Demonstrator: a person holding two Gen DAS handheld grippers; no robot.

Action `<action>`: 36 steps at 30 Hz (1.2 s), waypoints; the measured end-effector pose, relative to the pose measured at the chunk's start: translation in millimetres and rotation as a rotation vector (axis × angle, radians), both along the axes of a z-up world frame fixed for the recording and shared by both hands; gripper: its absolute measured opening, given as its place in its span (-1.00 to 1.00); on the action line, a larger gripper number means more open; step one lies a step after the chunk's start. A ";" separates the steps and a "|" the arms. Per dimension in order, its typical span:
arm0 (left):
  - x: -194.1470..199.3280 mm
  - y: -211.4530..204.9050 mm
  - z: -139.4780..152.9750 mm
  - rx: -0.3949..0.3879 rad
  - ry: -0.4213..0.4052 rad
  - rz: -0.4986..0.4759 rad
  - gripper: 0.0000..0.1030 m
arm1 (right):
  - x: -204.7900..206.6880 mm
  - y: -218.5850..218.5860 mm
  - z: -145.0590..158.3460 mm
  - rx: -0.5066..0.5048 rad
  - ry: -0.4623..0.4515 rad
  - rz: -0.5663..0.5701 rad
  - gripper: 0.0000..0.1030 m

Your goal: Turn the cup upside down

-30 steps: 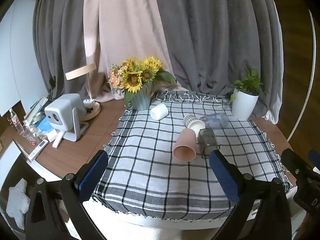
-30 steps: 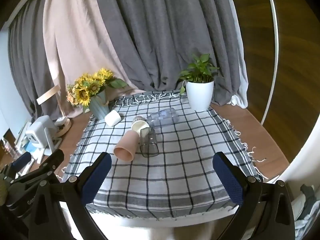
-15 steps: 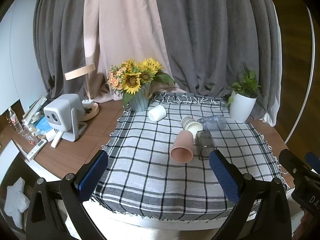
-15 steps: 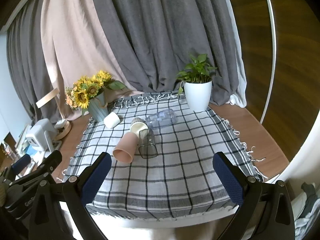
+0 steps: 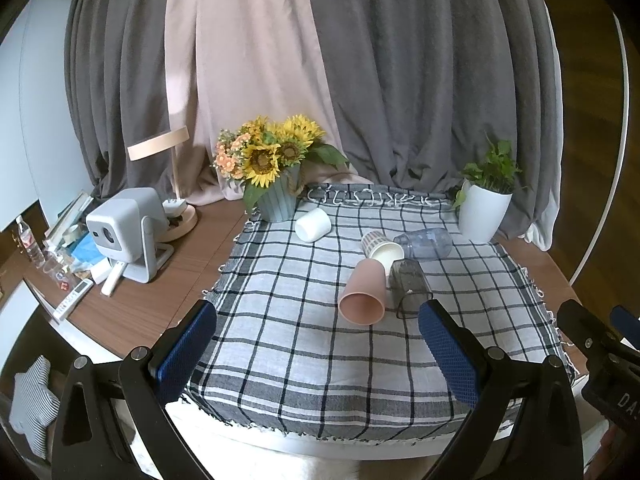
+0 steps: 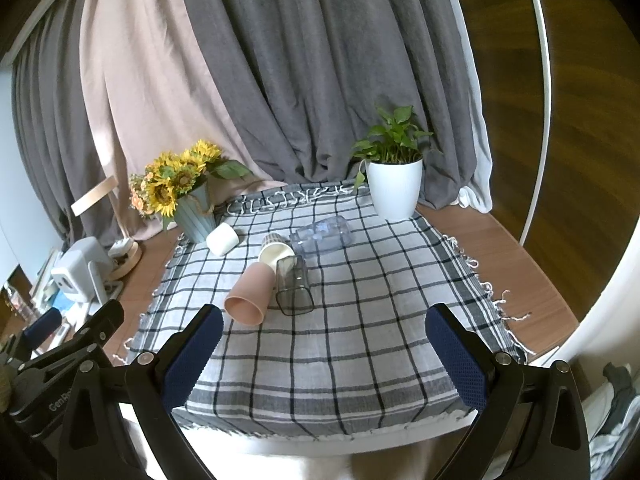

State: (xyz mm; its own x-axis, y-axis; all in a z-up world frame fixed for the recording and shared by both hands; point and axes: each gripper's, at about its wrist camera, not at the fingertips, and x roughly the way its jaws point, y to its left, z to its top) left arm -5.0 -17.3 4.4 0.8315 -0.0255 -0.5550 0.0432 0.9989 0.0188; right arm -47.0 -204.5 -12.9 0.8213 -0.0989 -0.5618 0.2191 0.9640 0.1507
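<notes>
Several cups lie on their sides on a checked cloth (image 5: pixel 304 344): a pink cup (image 5: pixel 363 293) (image 6: pixel 250 294), a dark clear glass (image 5: pixel 409 287) (image 6: pixel 293 290), a striped paper cup (image 5: pixel 381 245) (image 6: pixel 274 251), a clear tumbler (image 5: pixel 425 242) (image 6: pixel 323 235) and a white cup (image 5: pixel 313 224) (image 6: pixel 222 239). My left gripper (image 5: pixel 318 354) is open and empty, above the cloth's near edge. My right gripper (image 6: pixel 324 358) is open and empty, also at the near edge. Both are well short of the cups.
A sunflower vase (image 5: pixel 276 200) stands at the cloth's back left and a white plant pot (image 5: pixel 480 216) at the back right. A projector (image 5: pixel 126 234), a lamp (image 5: pixel 160 148) and small clutter sit on the wooden table to the left. Curtains hang behind.
Both grippers have drawn slightly back and up from the table; the cups appear a little smaller. Nothing on the cloth has moved.
</notes>
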 end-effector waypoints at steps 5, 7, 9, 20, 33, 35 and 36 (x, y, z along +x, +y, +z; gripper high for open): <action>0.2 -0.3 -0.6 0.000 0.005 -0.001 1.00 | -1.7 0.1 -1.0 0.003 0.000 -0.001 0.98; 0.0 -1.0 -1.0 0.000 0.007 -0.002 1.00 | -1.6 0.2 -0.9 0.003 0.001 -0.003 0.98; 0.1 -1.5 -0.9 0.001 0.006 -0.002 1.00 | -1.2 -0.5 -1.0 0.004 0.000 -0.001 0.98; 1.1 -4.6 -1.1 0.001 0.008 -0.003 1.00 | -0.9 -1.7 -1.1 0.006 0.002 -0.001 0.98; -0.1 -8.2 -1.4 0.002 0.010 -0.006 1.00 | -2.8 -3.9 -2.1 0.013 0.003 -0.004 0.98; -0.4 -8.1 -1.5 0.001 0.009 -0.006 1.00 | -2.0 -4.1 -1.5 0.012 0.003 -0.003 0.98; -0.2 -8.3 -1.5 0.001 0.009 -0.006 1.00 | -2.4 -4.2 -1.7 0.012 0.002 -0.003 0.98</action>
State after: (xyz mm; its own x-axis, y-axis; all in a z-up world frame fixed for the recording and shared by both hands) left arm -5.2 -25.7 3.0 0.8263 -0.0297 -0.5624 0.0492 0.9986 0.0195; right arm -49.4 -208.7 -14.6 0.8197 -0.0945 -0.5649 0.2221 0.9616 0.1613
